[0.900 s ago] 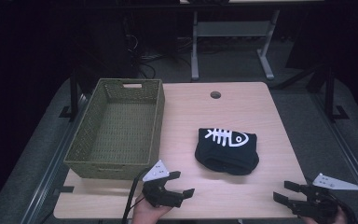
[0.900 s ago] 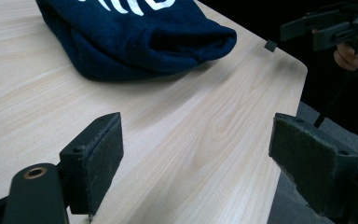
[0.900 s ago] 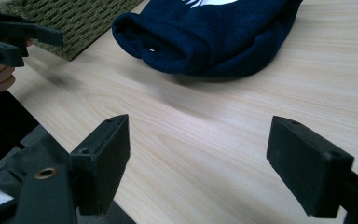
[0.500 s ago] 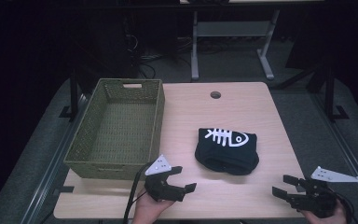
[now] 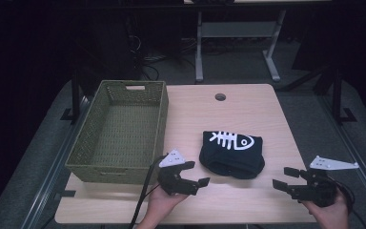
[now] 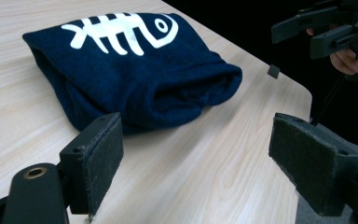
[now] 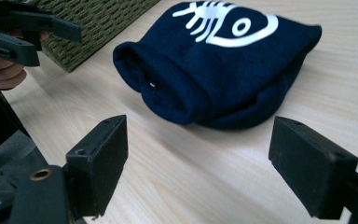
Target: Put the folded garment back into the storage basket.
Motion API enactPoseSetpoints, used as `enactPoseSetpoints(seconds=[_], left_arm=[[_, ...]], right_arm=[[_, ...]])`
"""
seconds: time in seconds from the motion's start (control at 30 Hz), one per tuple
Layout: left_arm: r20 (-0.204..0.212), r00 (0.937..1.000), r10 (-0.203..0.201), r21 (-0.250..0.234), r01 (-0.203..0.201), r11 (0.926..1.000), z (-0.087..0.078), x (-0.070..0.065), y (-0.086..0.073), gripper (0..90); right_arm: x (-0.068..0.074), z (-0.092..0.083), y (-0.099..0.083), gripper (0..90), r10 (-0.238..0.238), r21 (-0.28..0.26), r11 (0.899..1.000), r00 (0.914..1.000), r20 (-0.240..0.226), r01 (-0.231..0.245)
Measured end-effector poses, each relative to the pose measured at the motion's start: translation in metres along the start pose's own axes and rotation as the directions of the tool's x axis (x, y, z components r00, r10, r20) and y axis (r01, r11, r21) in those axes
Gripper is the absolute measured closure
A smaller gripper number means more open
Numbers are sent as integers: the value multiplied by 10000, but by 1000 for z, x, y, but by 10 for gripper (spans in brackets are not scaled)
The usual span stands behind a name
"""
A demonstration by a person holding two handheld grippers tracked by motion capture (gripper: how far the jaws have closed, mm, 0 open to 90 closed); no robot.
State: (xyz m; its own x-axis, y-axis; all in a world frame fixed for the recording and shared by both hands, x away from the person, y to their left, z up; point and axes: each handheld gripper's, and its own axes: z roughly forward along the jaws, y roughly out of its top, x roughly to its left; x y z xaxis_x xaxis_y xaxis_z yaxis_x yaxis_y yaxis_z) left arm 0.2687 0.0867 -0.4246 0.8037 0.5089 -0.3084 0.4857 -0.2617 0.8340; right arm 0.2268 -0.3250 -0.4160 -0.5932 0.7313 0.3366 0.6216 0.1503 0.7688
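Both tools have shifted a little since the earlier pictures: the left tool (image 5: 193, 173) has edged toward the folded cloth, and the right tool (image 5: 286, 177) has drawn slightly inward along the near edge, while the cloth itself lies where it was.

That folded cloth (image 5: 232, 153) is dark navy, soft and thick, doubled over into a rounded bundle with a white fish-skeleton print on its top face. Its folded layers bulge at the near side, where a rolled edge shows in both gripper views (image 6: 135, 79) (image 7: 219, 65). It rests flat on the pale wood-grain worktop (image 5: 248, 109), right of centre and toward the near half.

To its left, just beside it, the left tool hovers low with its jaws spread wide and nothing between the pads, pointing at the cloth's near corner. On the far side, well apart from the cloth, the right tool also stands wide open and empty, aimed back toward the bundle. Each is carried by a hand at the worktop's near edge.

Beyond the left tool, an olive woven basket (image 5: 83, 148) sits on the worktop's left side.
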Motion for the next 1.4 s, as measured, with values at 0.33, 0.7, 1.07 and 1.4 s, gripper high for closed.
enactPoseSetpoints(seconds=[0.33, 0.7, 1.07, 1.4], left_arm=[[-139, 9997, -202, 76, 203, 9998, 19, 6, 18, 175], [-558, 9965, -629, 187, 640, 9978, 37, 26, 37, 179], [-1223, 9846, -1247, 574, 1324, 9895, 62, 49, 40, 191], [-1675, 9683, -1853, 850, 2014, 9758, 79, 68, 31, 200]], right_arm=[[-7, 11, 22, 200, -24, 168, 9999, 9999, -115, 26], [-18, 33, 52, 208, -60, 611, 9981, 9998, -214, 73], [-40, 54, 61, 221, 542, 1049, 9930, 9985, 92, -548], [-62, 78, 59, 247, 1196, 1358, 9833, 9926, 219, -1214]])
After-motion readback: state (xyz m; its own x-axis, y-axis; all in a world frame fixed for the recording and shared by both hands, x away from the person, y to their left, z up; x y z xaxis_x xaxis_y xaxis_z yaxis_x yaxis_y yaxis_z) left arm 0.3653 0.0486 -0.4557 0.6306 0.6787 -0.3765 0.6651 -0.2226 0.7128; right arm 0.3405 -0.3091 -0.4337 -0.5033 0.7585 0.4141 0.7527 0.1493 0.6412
